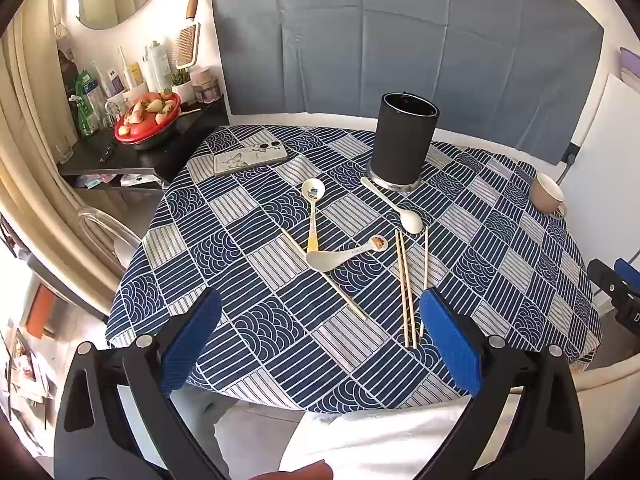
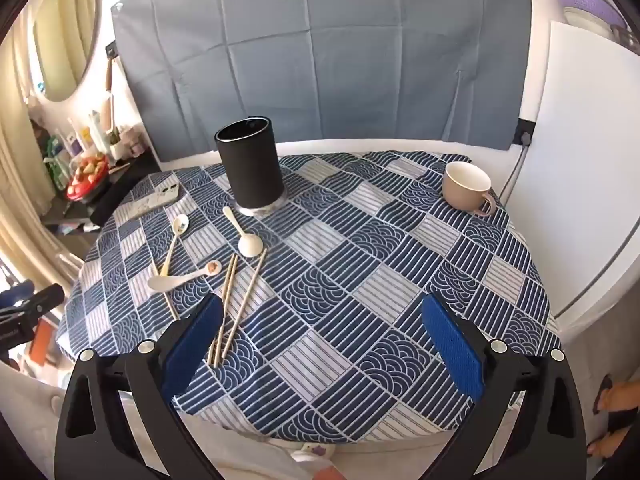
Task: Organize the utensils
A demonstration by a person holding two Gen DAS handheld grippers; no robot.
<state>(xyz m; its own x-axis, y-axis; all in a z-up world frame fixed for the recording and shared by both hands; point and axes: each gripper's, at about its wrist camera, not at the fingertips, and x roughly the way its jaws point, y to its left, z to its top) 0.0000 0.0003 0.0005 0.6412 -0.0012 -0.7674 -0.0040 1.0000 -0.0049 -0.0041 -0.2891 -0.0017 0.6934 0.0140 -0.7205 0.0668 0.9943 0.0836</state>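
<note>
The opening step of the task is shown: nothing has yet been placed in the black cylindrical holder (image 1: 404,144), which stands upright at centre, slightly above the middle of the left wrist view, on the blue patterned tablecloth (image 1: 500,280).

The utensils lie loose in front of it. A white spoon (image 1: 394,206) rests with its handle tip against the holder's base; a painted spoon (image 1: 313,212) and a second white spoon (image 1: 340,254) are seen at centre, their handles crossing. A paired set of chopsticks (image 1: 405,288) and a single chopstick (image 1: 425,276) lie lower right of centre, and another single chopstick (image 1: 324,276) runs diagonally under the spoons.

The left gripper (image 1: 320,344) and right gripper (image 2: 322,344) are held at the bottom of their frames with jaws fully apart; nothing is held or touched.

The next move is judged to call for lowering one gripper over the nearest chopsticks, closing on them near one end, and standing them in the holder.
</note>
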